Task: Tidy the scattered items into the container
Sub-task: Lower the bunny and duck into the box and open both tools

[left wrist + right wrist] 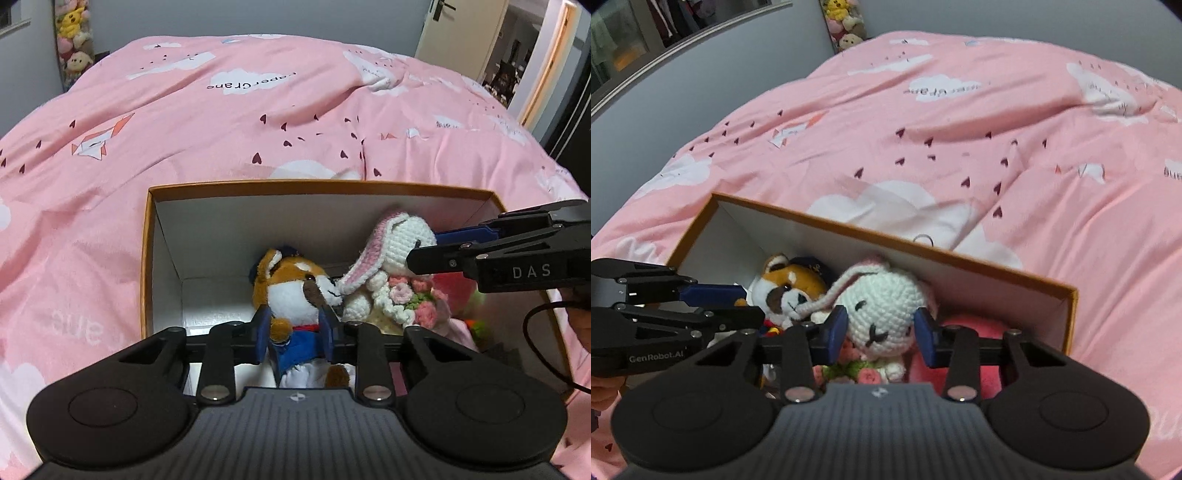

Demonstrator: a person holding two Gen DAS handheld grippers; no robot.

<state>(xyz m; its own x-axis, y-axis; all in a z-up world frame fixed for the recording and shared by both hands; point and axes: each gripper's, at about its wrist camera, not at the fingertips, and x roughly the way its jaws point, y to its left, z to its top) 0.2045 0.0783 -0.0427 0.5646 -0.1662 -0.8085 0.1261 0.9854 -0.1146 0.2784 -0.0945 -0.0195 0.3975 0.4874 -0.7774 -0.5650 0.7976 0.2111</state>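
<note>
An open orange box (317, 186) with white inner walls lies on the pink bed; it also shows in the right wrist view (960, 254). Inside it, my left gripper (295, 332) is shut on a brown-and-white plush dog (291, 291) in a blue outfit, seen too in the right wrist view (790, 288). My right gripper (881, 332) is shut on the head of a white crocheted bunny (882, 302) holding pink flowers, which stands beside the dog (399, 236). The right gripper enters the left wrist view from the right (424, 251); the left gripper enters the right wrist view from the left (746, 306).
A pink soft item (975, 332) lies in the box under the bunny. The pink quilt (258, 122) surrounds the box. Plush toys (74, 33) hang at the far wall. A doorway (517, 55) is at the far right.
</note>
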